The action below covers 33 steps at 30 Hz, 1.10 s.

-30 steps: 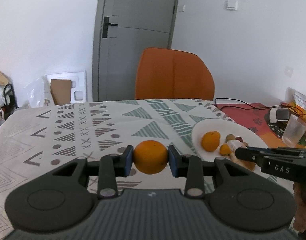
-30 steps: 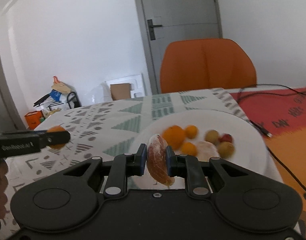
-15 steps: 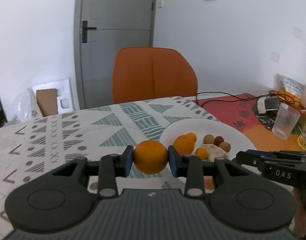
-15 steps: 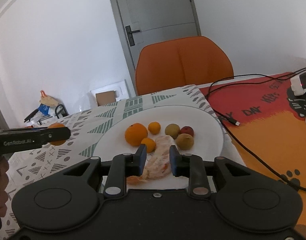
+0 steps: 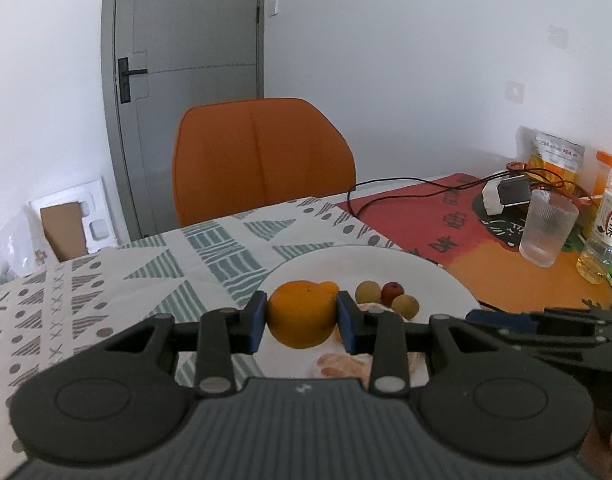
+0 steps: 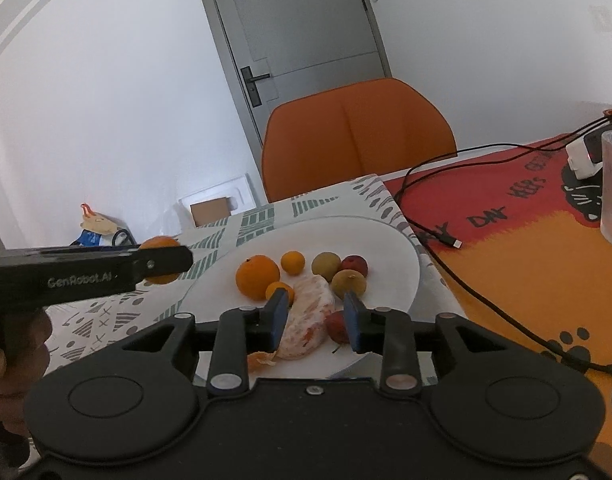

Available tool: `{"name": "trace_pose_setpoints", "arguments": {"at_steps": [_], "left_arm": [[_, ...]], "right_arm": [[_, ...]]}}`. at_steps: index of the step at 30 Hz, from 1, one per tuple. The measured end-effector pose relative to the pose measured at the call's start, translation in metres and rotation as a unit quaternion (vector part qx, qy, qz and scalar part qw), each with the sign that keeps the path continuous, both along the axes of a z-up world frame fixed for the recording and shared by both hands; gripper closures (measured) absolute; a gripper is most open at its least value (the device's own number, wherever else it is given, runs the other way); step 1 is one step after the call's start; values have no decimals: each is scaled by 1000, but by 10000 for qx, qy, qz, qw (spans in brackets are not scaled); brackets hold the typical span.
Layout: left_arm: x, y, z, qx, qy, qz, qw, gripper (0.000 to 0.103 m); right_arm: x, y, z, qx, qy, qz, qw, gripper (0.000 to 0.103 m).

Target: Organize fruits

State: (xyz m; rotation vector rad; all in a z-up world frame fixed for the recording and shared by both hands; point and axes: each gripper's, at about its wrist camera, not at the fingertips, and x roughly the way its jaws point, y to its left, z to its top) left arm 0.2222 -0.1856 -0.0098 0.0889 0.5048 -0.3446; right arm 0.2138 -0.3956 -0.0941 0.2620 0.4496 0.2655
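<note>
My left gripper (image 5: pixel 301 317) is shut on an orange (image 5: pixel 300 314) and holds it above the near left part of the white plate (image 5: pixel 426 276). In the right wrist view the same orange (image 6: pixel 159 245) shows behind the left gripper's finger, left of the plate (image 6: pixel 394 256). My right gripper (image 6: pixel 315 318) is open over the plate's near edge, its fingers either side of a peeled orange (image 6: pixel 308 314). An orange (image 6: pixel 257 277), small oranges and several small green and red fruits (image 6: pixel 348 284) lie on the plate.
An orange chair (image 5: pixel 262 160) stands behind the table. A black cable (image 6: pixel 466 240) runs over the red and orange mat (image 6: pixel 518 264) right of the plate. A glass (image 5: pixel 548 228), a bottle (image 5: pixel 604 232) and a charger (image 5: pixel 502 196) stand at the far right.
My right gripper has opened and left the peeled orange on the plate. My left gripper has carried its orange rightward to the plate.
</note>
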Motion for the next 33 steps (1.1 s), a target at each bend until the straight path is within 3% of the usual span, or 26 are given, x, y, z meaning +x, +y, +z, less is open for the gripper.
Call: {"name": "trace_pose_setpoints", "arguments": {"at_steps": [9, 17, 24, 28, 33], "left_arm": [[-1, 20, -2, -74, 110, 303, 9995, 60], [-16, 49, -5, -113, 167, 599, 9980, 44], [-29, 78, -3, -295, 202, 952, 9948, 37], [-40, 95, 4, -441, 155, 1226, 9914, 22], [-56, 111, 10, -434, 132, 1423, 9888, 12]], "right_arm": [[1, 3, -4, 7, 57, 26, 10000, 70], [-5, 12, -1, -32, 49, 98, 9999, 64], [-14, 23, 6, -69, 3, 156, 9999, 50], [-19, 30, 9, -62, -8, 229, 9997, 43], [-27, 38, 14, -84, -43, 321, 9994, 28]]}}
